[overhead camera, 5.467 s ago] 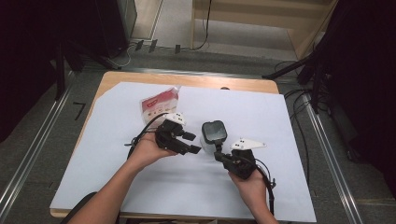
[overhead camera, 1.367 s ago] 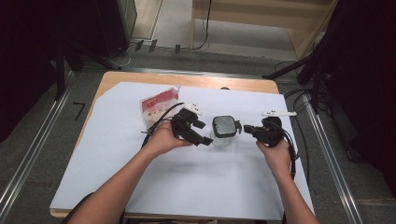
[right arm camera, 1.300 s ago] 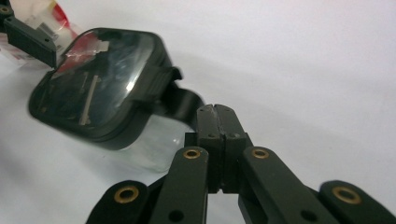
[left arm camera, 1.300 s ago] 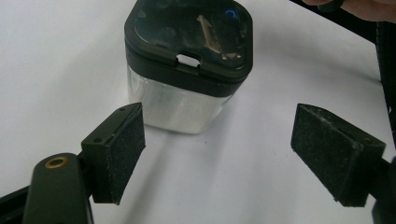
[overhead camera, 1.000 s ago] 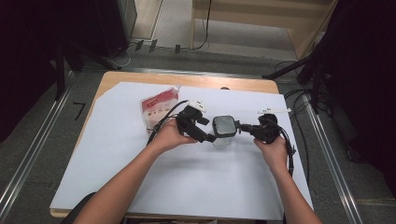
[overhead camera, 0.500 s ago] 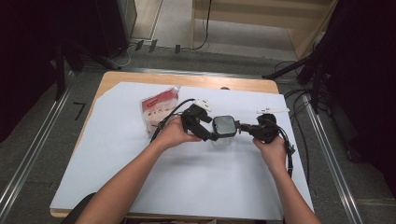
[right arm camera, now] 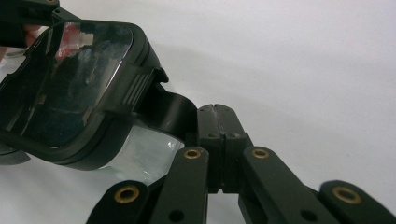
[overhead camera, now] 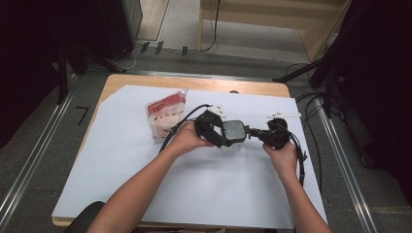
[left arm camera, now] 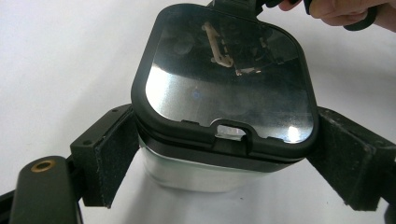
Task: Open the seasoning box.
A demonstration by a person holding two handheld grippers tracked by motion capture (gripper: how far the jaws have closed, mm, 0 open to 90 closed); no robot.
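Observation:
A clear box with a black-rimmed lid (overhead camera: 234, 131) sits mid-table on the white sheet. In the left gripper view the box (left arm camera: 224, 93) lies between my left gripper's (left arm camera: 226, 163) pads (left arm camera: 112, 158), which press on the lid rim from both sides. My left gripper (overhead camera: 227, 137) comes at it from the left in the high view. My right gripper (overhead camera: 253, 133) reaches in from the right. In the right gripper view its jaws (right arm camera: 215, 112) are shut on the black tab (right arm camera: 170, 109) that sticks out from the lid (right arm camera: 70, 84).
A red and white packet (overhead camera: 165, 116) lies on the sheet just left of the left hand. The white sheet (overhead camera: 218, 194) covers most of the wooden table (overhead camera: 145, 80). Cables trail from both grippers; dark stands flank the table.
My left gripper has slid right until its jaws sit around the box. The right gripper has kept still with the tab in it.

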